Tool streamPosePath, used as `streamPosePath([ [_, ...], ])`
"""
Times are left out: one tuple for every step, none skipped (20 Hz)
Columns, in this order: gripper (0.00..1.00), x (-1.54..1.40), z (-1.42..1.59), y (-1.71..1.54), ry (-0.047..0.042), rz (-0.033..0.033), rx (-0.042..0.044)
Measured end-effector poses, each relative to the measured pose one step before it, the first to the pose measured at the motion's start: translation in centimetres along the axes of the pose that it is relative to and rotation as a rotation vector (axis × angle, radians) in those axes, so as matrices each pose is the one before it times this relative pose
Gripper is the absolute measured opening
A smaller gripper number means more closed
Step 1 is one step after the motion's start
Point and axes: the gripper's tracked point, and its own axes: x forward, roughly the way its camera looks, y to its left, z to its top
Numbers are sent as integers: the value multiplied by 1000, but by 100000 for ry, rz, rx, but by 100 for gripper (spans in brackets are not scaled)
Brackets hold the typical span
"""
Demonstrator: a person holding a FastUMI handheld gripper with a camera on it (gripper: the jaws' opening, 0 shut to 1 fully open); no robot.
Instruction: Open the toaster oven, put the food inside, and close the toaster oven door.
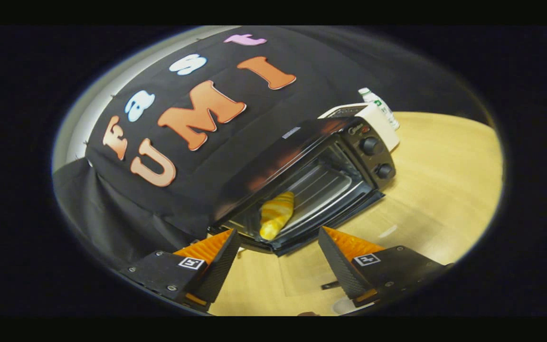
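**Food in, door still open**

The tongs (278, 247) are held wide open with nothing gripped. Just ahead, at twelve o'clock, the croissant (277, 214) is seen on the rack inside the oven (302, 161). The door (321, 228) is folded down. Only shutting it is thought to be left.

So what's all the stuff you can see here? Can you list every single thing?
toaster oven: one, black, on the table, door down and open.
croissant: one, golden yellow, inside the oven on the rack, just beyond the fingers.
knobs: two, black, on the oven's front panel.
white appliance: one, white, behind the oven.
bottle: one, white with a green label, behind the appliance.
table: one, light wood.
gripper: one, fingers apart, holding nothing, just before the oven door.
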Motion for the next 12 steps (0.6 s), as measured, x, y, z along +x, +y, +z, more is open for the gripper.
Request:
streamPosePath([
  [98,-824,-183,-605,833,-1410,-4168],
  [98,-674,-296,-608,720,-1877,-4404],
  [98,-467,-220,-604,74,-1908,-4581],
  [98,-422,-308,-674,506,-1724,-4059],
  [98,-325,-611,-717,1315,-1755,-3269],
  [98,-151,-656,-733,1708,-2053,-2565],
  [98,-190,-587,-613,1339,-1726,-2557],
  [98,-274,-606,-623,1288,-2108,-3299],
  [98,-136,-694,-599,1478,-2442,-4093],
  [99,-39,-813,-635,2018,-2916,-5127],
  [99,30,-986,-577,2239,-2937,-5304],
  [99,-549,-844,-470,2481,-1984,-4967],
])
